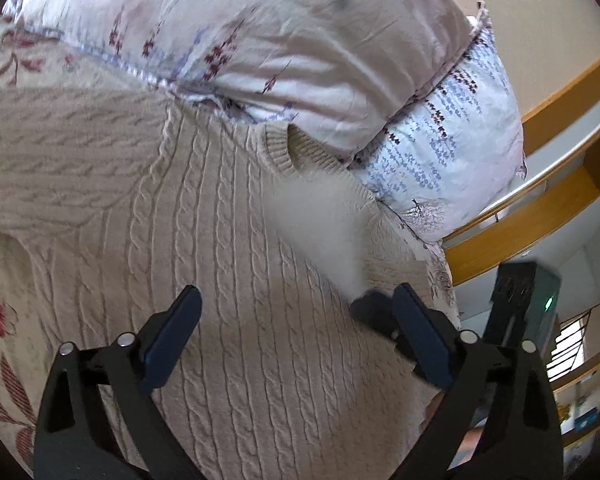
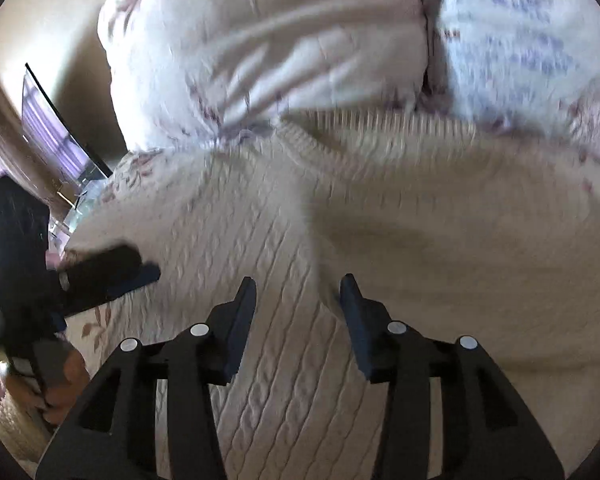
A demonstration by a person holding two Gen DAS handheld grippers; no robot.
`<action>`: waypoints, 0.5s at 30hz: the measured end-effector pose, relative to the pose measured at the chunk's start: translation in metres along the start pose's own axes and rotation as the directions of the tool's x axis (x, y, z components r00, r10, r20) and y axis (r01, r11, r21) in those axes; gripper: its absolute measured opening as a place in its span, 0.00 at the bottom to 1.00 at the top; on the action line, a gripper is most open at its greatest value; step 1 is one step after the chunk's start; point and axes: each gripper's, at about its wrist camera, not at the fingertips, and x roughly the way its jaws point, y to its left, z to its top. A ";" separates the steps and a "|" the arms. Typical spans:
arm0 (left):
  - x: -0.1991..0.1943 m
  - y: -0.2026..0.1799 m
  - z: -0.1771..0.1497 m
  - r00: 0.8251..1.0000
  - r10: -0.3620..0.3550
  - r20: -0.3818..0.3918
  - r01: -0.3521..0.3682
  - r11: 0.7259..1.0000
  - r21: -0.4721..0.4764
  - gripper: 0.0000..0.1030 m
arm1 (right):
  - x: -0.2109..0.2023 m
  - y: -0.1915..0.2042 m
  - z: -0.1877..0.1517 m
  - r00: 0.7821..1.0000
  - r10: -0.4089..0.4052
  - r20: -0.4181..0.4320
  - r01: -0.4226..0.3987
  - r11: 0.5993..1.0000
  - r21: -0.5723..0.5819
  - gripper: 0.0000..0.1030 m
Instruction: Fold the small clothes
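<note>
A beige cable-knit sweater (image 1: 204,224) lies spread on a floral bed sheet, its ribbed neck (image 1: 284,148) towards the pillows and one sleeve out to the left. My left gripper (image 1: 296,304) hangs open just above the sweater's body, holding nothing. My right gripper (image 2: 298,288) is open over the same sweater (image 2: 260,240), beside a folded-over sleeve (image 2: 440,208); the view is blurred. The right gripper's tip (image 1: 376,312) shows by the left gripper's right finger. The left gripper (image 2: 112,268) shows at the sweater's left edge in the right wrist view.
Two floral pillows (image 1: 236,40) (image 1: 452,128) lie stacked against the far end of the bed, touching the sweater's neck. A wooden shelf unit (image 1: 540,200) stands past the bed's right edge. A dark screen (image 2: 56,120) stands at left in the right wrist view.
</note>
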 end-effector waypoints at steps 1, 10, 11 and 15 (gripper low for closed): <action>0.002 0.001 0.000 1.000 -0.004 -0.009 0.004 1.000 -0.012 0.87 | -0.006 -0.011 -0.003 1.000 0.016 0.004 -0.016 0.998 0.055 0.45; 0.032 0.013 0.002 0.995 -0.015 -0.096 0.001 0.988 -0.151 0.68 | -0.087 -0.150 -0.055 0.978 -0.047 0.203 -0.090 0.784 0.615 0.45; 0.032 0.013 0.002 0.996 -0.008 -0.092 -0.006 0.989 -0.150 0.66 | -0.091 -0.161 -0.059 0.975 -0.063 0.215 -0.094 0.757 0.646 0.45; 0.038 0.013 0.008 0.995 0.013 -0.095 -0.028 0.988 -0.155 0.54 | -0.096 -0.204 -0.071 0.954 -0.118 0.275 -0.131 0.662 0.738 0.45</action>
